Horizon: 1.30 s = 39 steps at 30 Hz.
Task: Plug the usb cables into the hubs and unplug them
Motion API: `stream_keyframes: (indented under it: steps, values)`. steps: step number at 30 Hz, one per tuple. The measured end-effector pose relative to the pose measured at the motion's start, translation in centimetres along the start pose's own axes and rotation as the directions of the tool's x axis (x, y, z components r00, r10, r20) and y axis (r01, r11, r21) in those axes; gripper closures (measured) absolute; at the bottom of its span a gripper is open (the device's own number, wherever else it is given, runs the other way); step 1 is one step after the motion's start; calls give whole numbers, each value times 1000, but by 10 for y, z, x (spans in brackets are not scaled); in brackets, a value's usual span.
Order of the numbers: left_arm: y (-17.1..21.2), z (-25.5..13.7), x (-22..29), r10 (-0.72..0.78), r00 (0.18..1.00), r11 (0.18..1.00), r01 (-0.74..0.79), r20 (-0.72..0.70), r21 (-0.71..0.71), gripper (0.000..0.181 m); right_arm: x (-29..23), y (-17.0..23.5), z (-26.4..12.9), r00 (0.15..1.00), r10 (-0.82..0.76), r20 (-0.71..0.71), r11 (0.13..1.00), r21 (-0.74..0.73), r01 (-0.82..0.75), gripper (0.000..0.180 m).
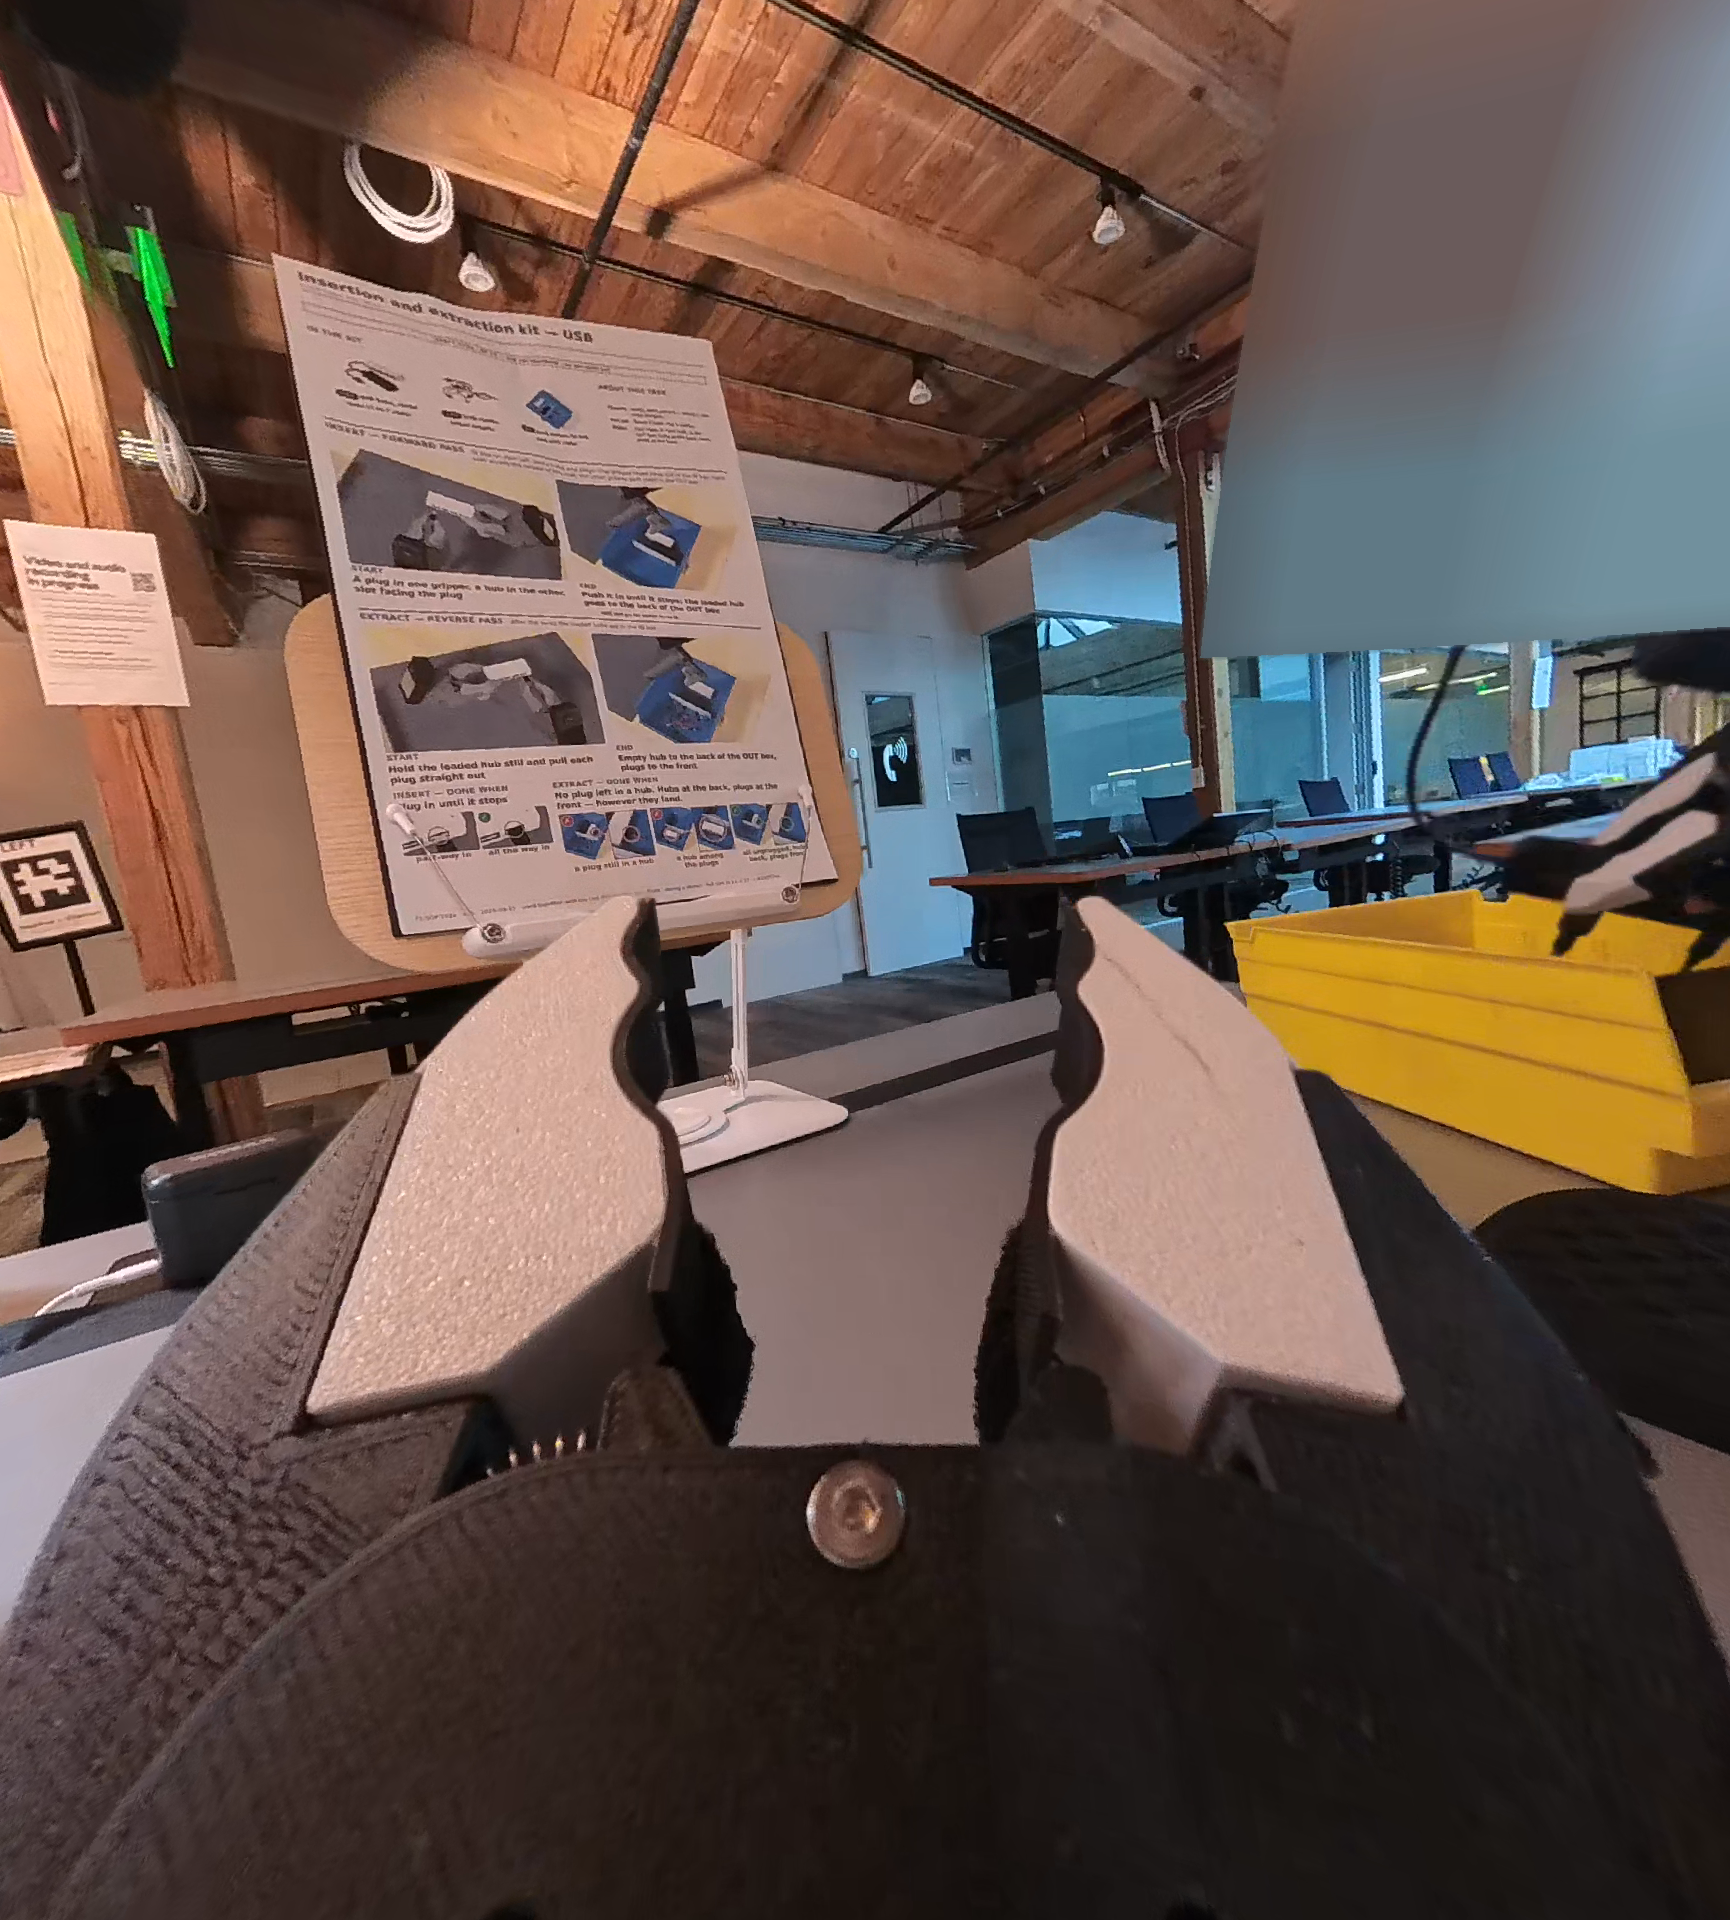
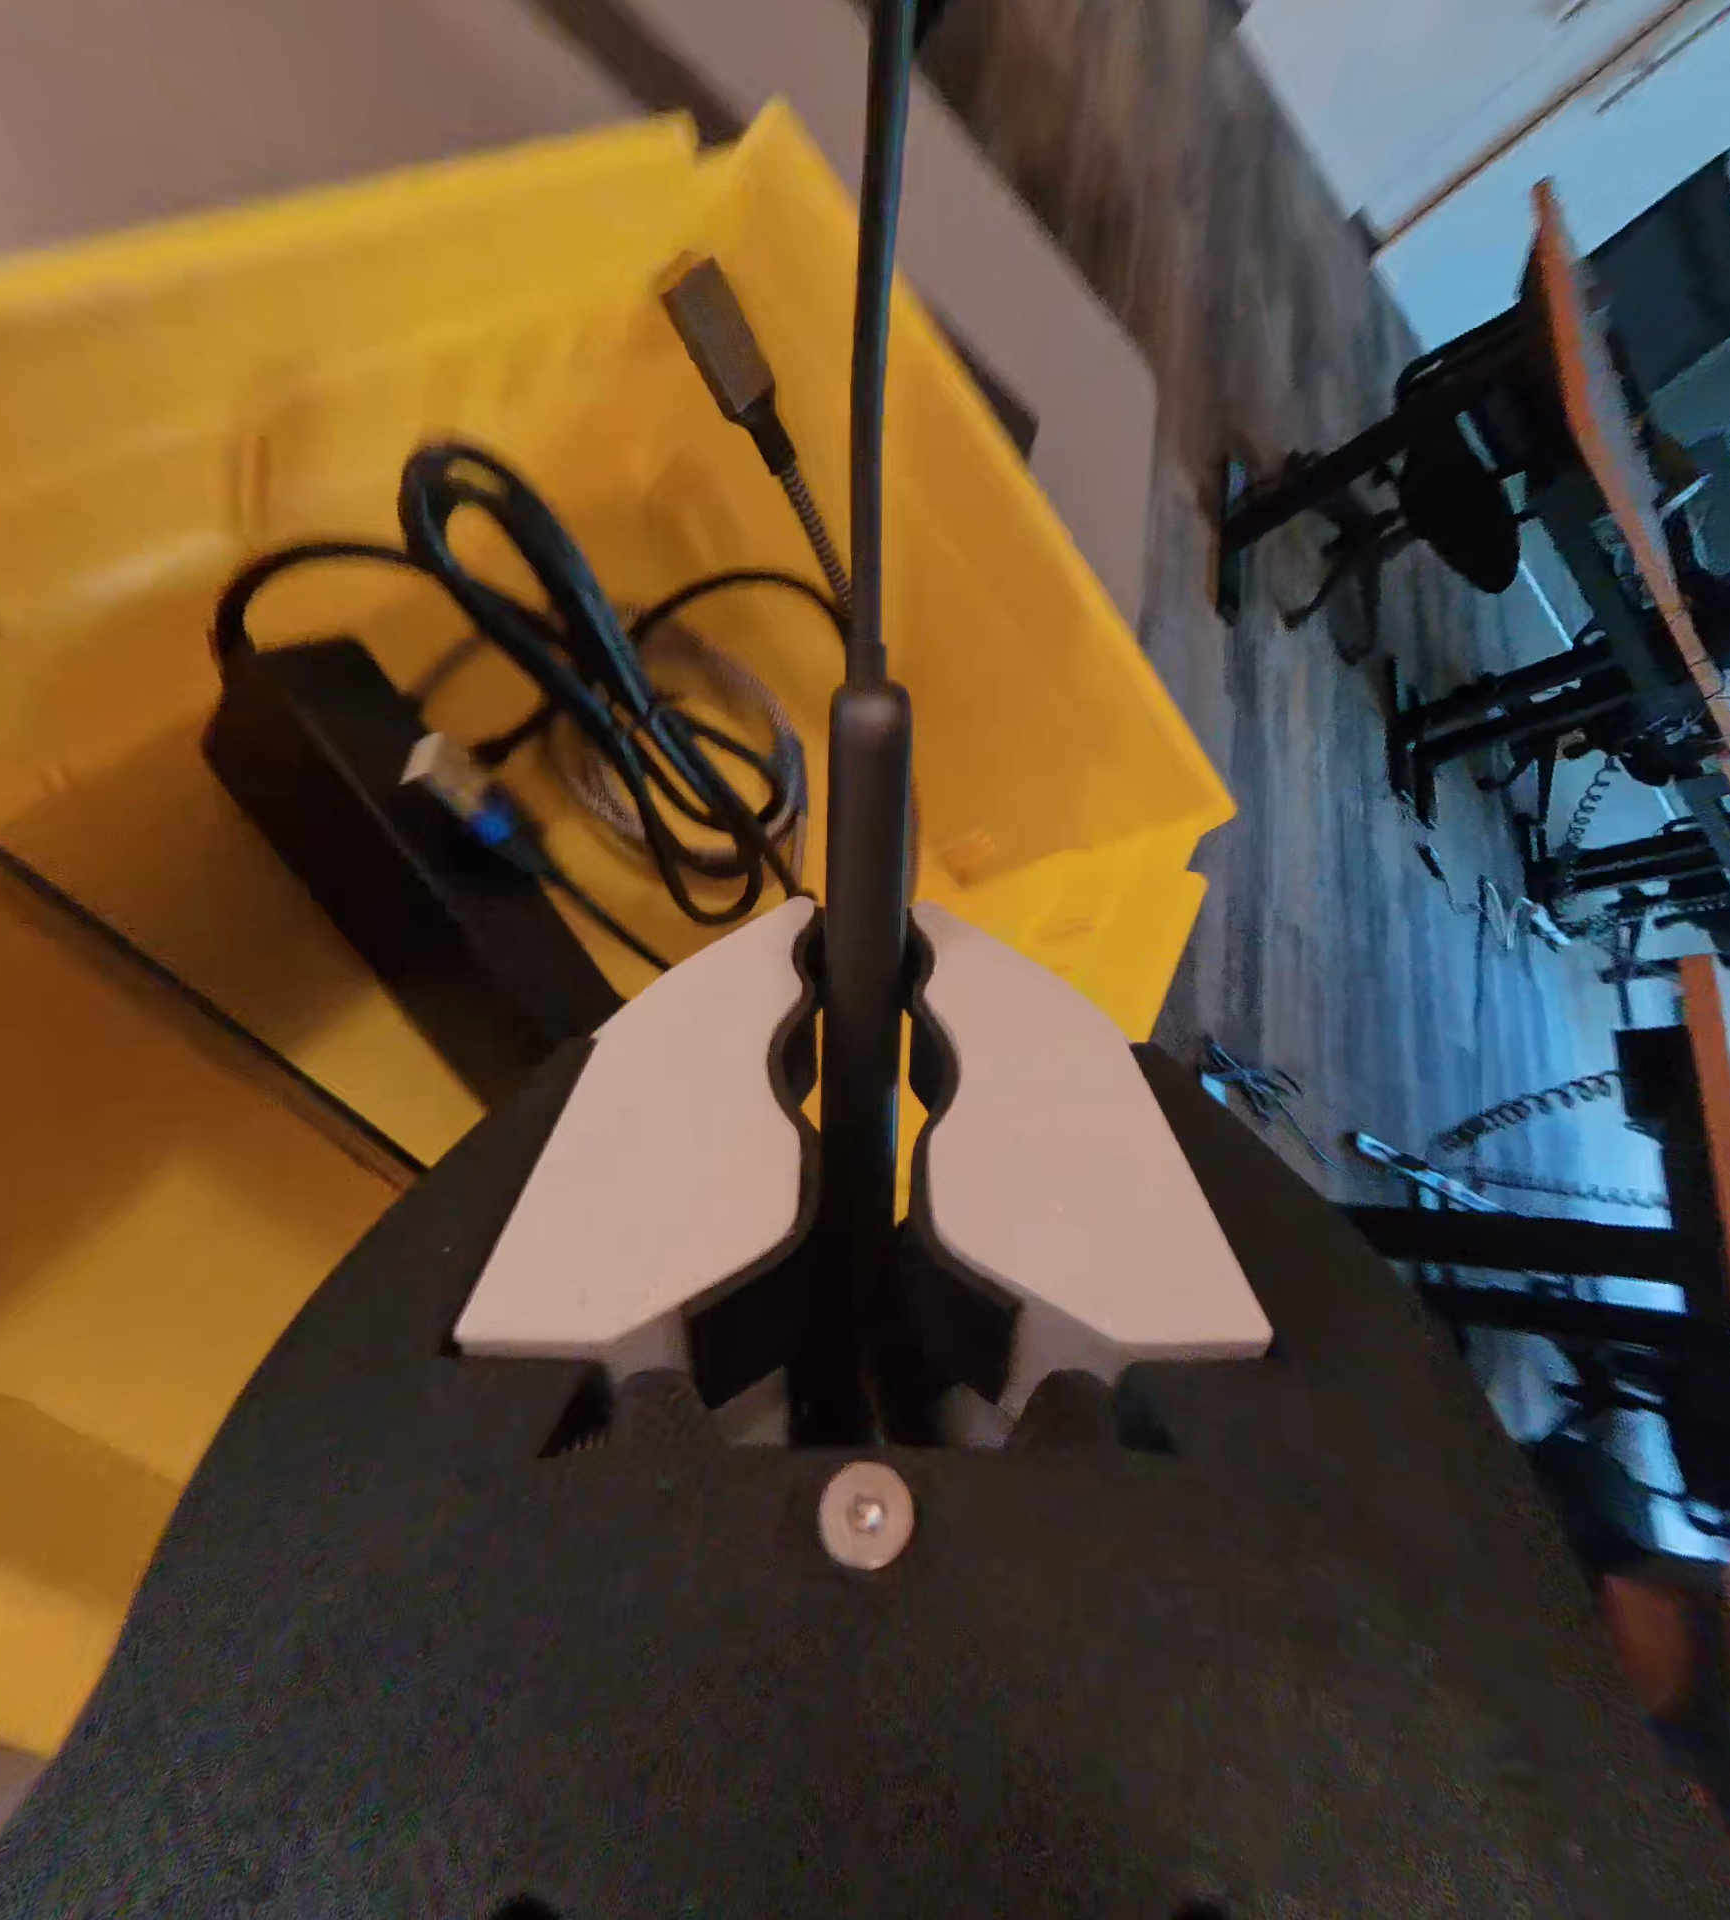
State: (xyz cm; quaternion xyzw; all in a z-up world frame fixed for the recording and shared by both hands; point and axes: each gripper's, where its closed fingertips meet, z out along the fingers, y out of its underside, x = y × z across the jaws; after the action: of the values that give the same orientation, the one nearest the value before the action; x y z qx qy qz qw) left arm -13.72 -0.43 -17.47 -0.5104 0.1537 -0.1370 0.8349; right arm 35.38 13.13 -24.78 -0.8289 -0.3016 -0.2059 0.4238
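Above the yellow bin (image 2: 217,436) at the worktop's edge, the right gripper (image 2: 863,935) has its jaws clamped on a black cable plug (image 2: 866,831), cord running upward. Inside the bin lie a black hub (image 2: 373,831), coiled black cables (image 2: 580,665) and a braided USB plug (image 2: 721,343). The left gripper (image 1: 856,925), jaws wide apart and empty, faces an instruction sheet (image 1: 549,582) on its stand.

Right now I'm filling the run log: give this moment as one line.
left tongs: open, empty | right tongs: shut on black cable, above yellow bin | in bin: black hub, loose cables
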Motion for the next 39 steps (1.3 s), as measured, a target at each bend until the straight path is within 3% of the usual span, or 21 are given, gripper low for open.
stream_keyframes:
  steps: [3,6,12,15,17,19,24,26,27,28,33,39]
  values:
    - [-1,0,2,3,1000,1000,-3,-10,8,108,-21,13,13,991,-72,112,988,-128,87,161]
    - [0,0,2,8,1000,1000,-8,-11,-1,108,-37,10,15,978,-28,208,988,-140,58,147]
    - [1,1,5,7,1000,1000,-7,-27,-6,108,-33,-41,-33,984,92,155,984,140,-114,126]
    - [4,1,8,17,999,999,-18,-35,-28,108,-62,-74,-78,967,84,241,925,341,-165,113]
    - [7,1,9,22,999,999,-24,-38,-46,109,-93,-81,-105,939,79,334,893,396,-216,114]
    - [9,1,8,34,999,998,-36,-31,-60,110,-120,-69,-112,916,131,380,911,319,-263,114]
    - [10,1,7,36,999,997,-37,-21,-67,112,-176,-35,-80,886,201,419,963,84,-258,116]
    - [11,1,5,48,999,996,-48,-12,-74,112,-176,-34,-59,911,211,354,970,40,-240,131]
    - [11,1,5,53,999,996,-53,-9,-76,112,-174,-35,-51,932,175,319,979,42,-198,148]
    - [10,1,4,55,998,996,-56,-7,-76,113,-173,-38,-47,947,131,292,986,59,-154,151]
    - [7,1,5,45,999,997,-46,-12,-63,113,-174,-55,-29,957,82,279,993,57,-101,150]
    - [4,1,6,57,998,997,-58,-11,-55,115,-199,-86,-24,933,-2,359,994,104,-38,150]
